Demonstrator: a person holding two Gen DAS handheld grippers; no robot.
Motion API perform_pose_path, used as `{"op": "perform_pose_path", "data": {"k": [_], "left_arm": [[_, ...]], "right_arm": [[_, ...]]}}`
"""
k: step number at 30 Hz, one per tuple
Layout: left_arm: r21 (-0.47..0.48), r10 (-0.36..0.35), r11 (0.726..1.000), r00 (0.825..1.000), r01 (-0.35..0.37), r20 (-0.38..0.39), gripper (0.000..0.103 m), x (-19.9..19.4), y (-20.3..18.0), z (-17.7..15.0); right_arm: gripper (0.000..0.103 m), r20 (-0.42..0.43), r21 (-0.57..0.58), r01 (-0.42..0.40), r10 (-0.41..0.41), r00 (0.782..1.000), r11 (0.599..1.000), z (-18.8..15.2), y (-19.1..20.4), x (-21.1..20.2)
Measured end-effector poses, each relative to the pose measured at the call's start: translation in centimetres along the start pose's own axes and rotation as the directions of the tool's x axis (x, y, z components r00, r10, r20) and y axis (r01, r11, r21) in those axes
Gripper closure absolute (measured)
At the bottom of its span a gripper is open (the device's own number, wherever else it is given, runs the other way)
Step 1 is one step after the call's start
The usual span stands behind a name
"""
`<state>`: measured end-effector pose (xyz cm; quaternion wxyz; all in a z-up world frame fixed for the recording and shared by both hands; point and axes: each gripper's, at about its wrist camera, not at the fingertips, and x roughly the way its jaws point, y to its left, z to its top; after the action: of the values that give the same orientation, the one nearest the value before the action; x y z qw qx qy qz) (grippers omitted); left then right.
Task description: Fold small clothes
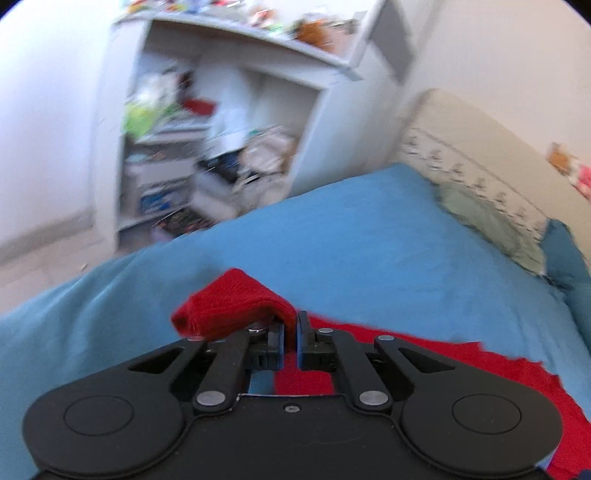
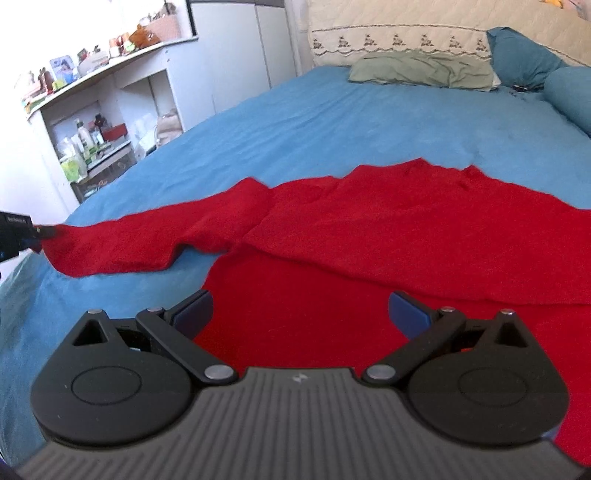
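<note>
Home bedroom. Wide bed (image 2: 332,122) under a blue cover, quilted cream headboard (image 2: 399,33) with an embroidered border along it, a rumpled green pillow (image 2: 421,70) and blue pillows (image 2: 524,55) at its foot. Beside the bed, a white shelving unit (image 2: 110,110) crammed with bottles, boxes and knick-knacks. Plain white walls; pale floor (image 1: 48,254).

The left wrist view sits low behind the left claw (image 1: 290,334), facing across the blue bed (image 1: 351,236) toward a white shelf unit (image 1: 221,122). The right wrist view rides higher behind the right claw (image 2: 300,314), facing the headboard (image 2: 399,33). Both share the red garment (image 2: 369,229), bed and shelves.
</note>
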<state>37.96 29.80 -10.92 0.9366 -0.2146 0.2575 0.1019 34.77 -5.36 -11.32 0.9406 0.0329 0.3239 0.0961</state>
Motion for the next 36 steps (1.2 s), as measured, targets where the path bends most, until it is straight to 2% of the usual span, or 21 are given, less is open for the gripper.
{"op": "perform_pose_path", "data": {"k": [3,7,11,15,19,23,25,28,32,33,34,36], "left_arm": [[0.098,-0.063,0.993,0.997,0.058,0.048,0.098,-1.7,-5.5,0.7],[0.229,-0.196,0.957,0.979,0.180,0.050,0.098,-3.2,-14.3,0.2],[0.320,-0.325,0.891,0.945,0.321,-0.041,0.098,-3.6,-23.4,-2.6],[0.358,-0.378,0.835,0.909,0.417,-0.176,0.098,-2.5,-30.5,-7.8],[0.377,-0.354,0.811,0.888,0.447,-0.293,0.098,-0.2,-34.9,-13.4],[0.446,-0.290,0.782,0.888,0.434,-0.356,0.098,1.5,-37.1,-18.3],[0.462,-0.245,0.784,0.891,0.414,-0.382,0.098,2.6,-37.3,-20.0],[0.481,-0.210,0.785,0.898,0.391,-0.387,0.098,3.7,-36.9,-21.4],[0.499,-0.216,0.773,0.902,0.392,-0.374,0.096,3.9,-37.1,-21.3],[0.496,-0.219,0.775,0.902,0.392,-0.371,0.086,3.8,-37.2,-21.0],[0.490,-0.223,0.779,0.904,0.390,-0.365,0.061,3.5,-37.0,-20.7],[0.484,-0.240,0.788,0.913,0.382,-0.329,0.029,1.9,-36.2,-20.1]], "right_arm": [[0.000,0.004,0.015,0.020,-0.020,1.000,1.000,0.4,-1.5,-1.1],[0.000,0.012,0.030,0.058,-0.058,0.998,0.998,0.9,-4.0,-2.7],[0.000,0.015,0.046,0.101,-0.102,0.995,0.994,1.1,-7.4,-4.6],[0.000,0.004,0.066,0.148,-0.149,0.989,0.987,0.6,-10.9,-6.0],[0.000,-0.040,0.111,0.181,-0.178,0.983,0.977,-0.4,-14.9,-6.8],[0.000,-0.082,0.159,0.203,-0.192,0.978,0.966,-2.1,-18.3,-7.1],[0.000,-0.100,0.160,0.214,-0.200,0.975,0.964,-2.8,-19.4,-7.0],[0.000,-0.114,0.165,0.221,-0.204,0.972,0.961,-3.7,-20.6,-6.8],[0.000,-0.123,0.166,0.221,-0.202,0.972,0.961,-3.9,-21.1,-6.3],[0.000,-0.123,0.163,0.219,-0.201,0.972,0.962,-3.8,-21.0,-6.2],[0.000,-0.120,0.158,0.218,-0.201,0.972,0.963,-3.7,-20.9,-6.2],[0.000,-0.108,0.145,0.212,-0.197,0.974,0.966,-3.2,-20.6,-6.3]]}}
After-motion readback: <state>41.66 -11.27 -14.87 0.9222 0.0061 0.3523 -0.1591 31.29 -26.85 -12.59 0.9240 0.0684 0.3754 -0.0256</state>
